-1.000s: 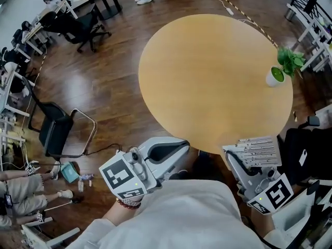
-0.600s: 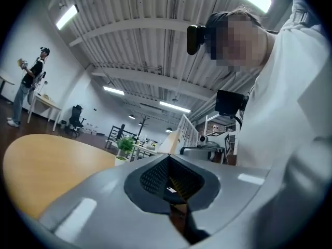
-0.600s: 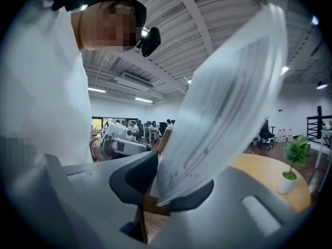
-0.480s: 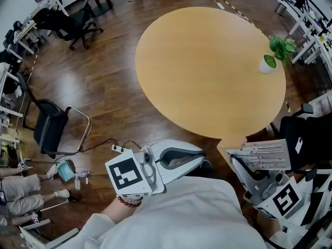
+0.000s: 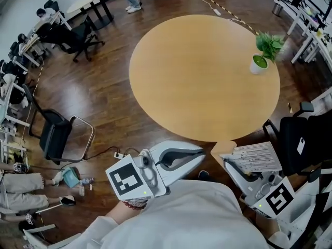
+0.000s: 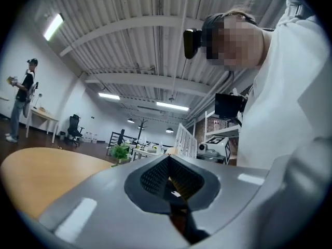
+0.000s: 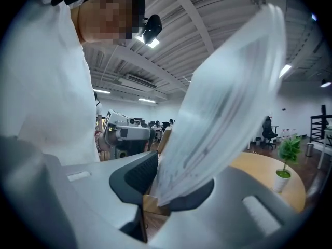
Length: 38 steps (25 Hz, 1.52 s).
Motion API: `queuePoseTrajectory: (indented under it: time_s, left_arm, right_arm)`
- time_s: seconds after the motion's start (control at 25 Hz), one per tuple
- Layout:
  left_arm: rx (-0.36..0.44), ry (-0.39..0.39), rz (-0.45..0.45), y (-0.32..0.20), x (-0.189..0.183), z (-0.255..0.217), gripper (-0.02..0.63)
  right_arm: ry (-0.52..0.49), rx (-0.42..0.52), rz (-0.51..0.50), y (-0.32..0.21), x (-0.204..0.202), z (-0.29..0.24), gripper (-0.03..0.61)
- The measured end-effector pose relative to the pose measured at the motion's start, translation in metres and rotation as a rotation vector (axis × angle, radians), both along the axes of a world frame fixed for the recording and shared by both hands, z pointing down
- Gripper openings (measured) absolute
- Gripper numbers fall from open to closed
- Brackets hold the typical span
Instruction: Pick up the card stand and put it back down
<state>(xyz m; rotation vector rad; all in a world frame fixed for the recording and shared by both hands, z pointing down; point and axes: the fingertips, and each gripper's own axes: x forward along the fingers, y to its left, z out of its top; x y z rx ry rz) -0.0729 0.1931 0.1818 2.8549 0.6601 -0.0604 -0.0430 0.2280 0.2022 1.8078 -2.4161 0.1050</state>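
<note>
right gripper view: right gripper (image 7: 162, 193) clamped on stand (image 7: 223, 108) base, aloft just off table (image 5: 202, 77) near edge; left gripper (image 6: 169, 179) closed, empty; risk: top-heavy stand pivots in grip, lands tilted

The room is lit brightly by ceiling lights (image 6: 54, 26); glare is seen on the floor (image 5: 98, 84) beside the table (image 5: 202, 77). Edges are bent and darkened.
</note>
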Motion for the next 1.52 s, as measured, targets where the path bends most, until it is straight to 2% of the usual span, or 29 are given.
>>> queuePoseTrajectory:
  time_s: [0.12, 0.32, 0.48, 0.6, 0.76, 0.84, 1.04, 1.16, 1.36, 1.52]
  left_arm:
    - [-0.028, 0.002, 0.003, 0.004, -0.005, -0.003, -0.005]
    - [0.014, -0.043, -0.046, 0.012, -0.006, 0.006, -0.005]
    - [-0.011, -0.055, 0.018, 0.051, 0.005, 0.015, -0.005]
    - [0.001, -0.053, 0.016, 0.068, 0.017, 0.011, -0.005]
    - [0.054, -0.087, 0.011, 0.066, 0.016, 0.015, -0.005]
    - [0.054, -0.094, 0.016, 0.063, 0.015, 0.018, -0.005]
    - [0.055, -0.065, 0.059, 0.068, 0.011, 0.015, -0.005]
    - [0.021, -0.049, 0.07, 0.057, -0.007, 0.014, -0.005]
    - [-0.062, -0.095, -0.024, -0.001, -0.038, 0.031, -0.005]
    - [-0.084, -0.127, 0.008, -0.028, -0.057, 0.046, -0.005]
  right_arm:
    - [-0.012, 0.012, 0.012, 0.009, 0.007, -0.004, 0.077]
    - [-0.035, 0.04, -0.003, 0.029, 0.016, -0.004, 0.077]
    - [-0.093, 0.066, -0.011, 0.038, 0.017, -0.004, 0.077]
    - [-0.093, 0.066, -0.01, 0.043, 0.021, -0.011, 0.075]
    - [-0.094, 0.06, -0.004, 0.042, 0.021, -0.013, 0.075]
    - [-0.099, 0.054, 0.0, 0.039, 0.02, -0.011, 0.077]
    - [-0.11, 0.046, 0.011, 0.032, 0.008, -0.009, 0.077]
    - [-0.107, 0.048, 0.018, 0.022, -0.003, -0.011, 0.077]
    - [-0.118, 0.056, 0.053, -0.005, -0.01, -0.012, 0.077]
    - [-0.14, 0.038, 0.06, -0.022, -0.018, -0.003, 0.077]
